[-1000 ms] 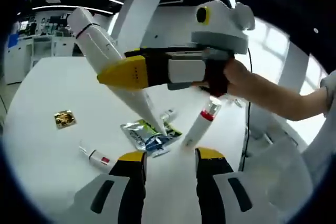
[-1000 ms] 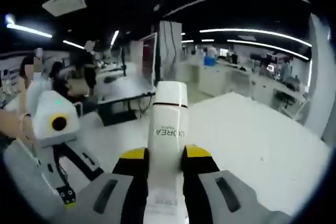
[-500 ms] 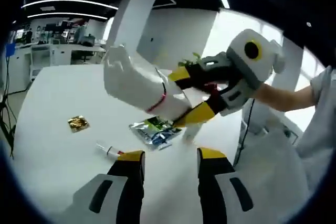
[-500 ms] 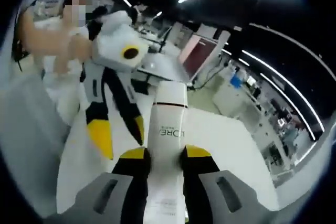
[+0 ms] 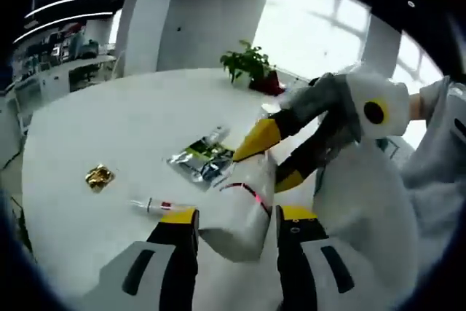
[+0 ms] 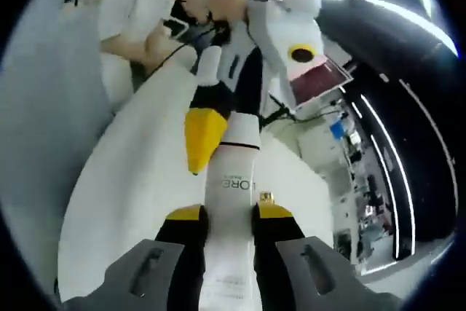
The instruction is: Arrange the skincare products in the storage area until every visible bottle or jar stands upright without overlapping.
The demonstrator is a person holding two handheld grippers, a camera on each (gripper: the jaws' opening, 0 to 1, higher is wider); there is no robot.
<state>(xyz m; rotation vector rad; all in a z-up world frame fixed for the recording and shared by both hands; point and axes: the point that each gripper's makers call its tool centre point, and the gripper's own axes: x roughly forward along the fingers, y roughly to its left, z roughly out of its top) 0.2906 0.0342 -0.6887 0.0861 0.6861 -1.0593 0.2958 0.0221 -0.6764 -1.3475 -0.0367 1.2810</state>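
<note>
**Ana:** Right gripper view has the white bottle pinched between the right gripper jaws, cap end pointing away from the camera, long axis running straight along the jaws. In the left gripper view the same white bottle hangs over the near edge of the white table, its blunt end dipping between the jaws of the left gripper.

**Ben:** Is the left one gripping it?

**Ana:** No. Its jaws stand spread, with the bottle's end between them; I cannot tell whether they touch it. The right gripper comes in from the right and is closed on the bottle's body.

**Ben:** How will it handle?

**Ana:** My guess: stiff plastic, smooth and glossy, so slippery under the pads, and likely top-heavy once stood up. I'd keep the hold on the straight middle of the body, not on the cap, so it won't swing.

**Ben:** What else is on the table?

**Ana:** Toward the middle lie silvery sachets, flat and overlapping. A small tube lies on its side nearer the front edge, and a gold foil packet sits toward the left edge. A potted plant stands at the far edge.
</note>
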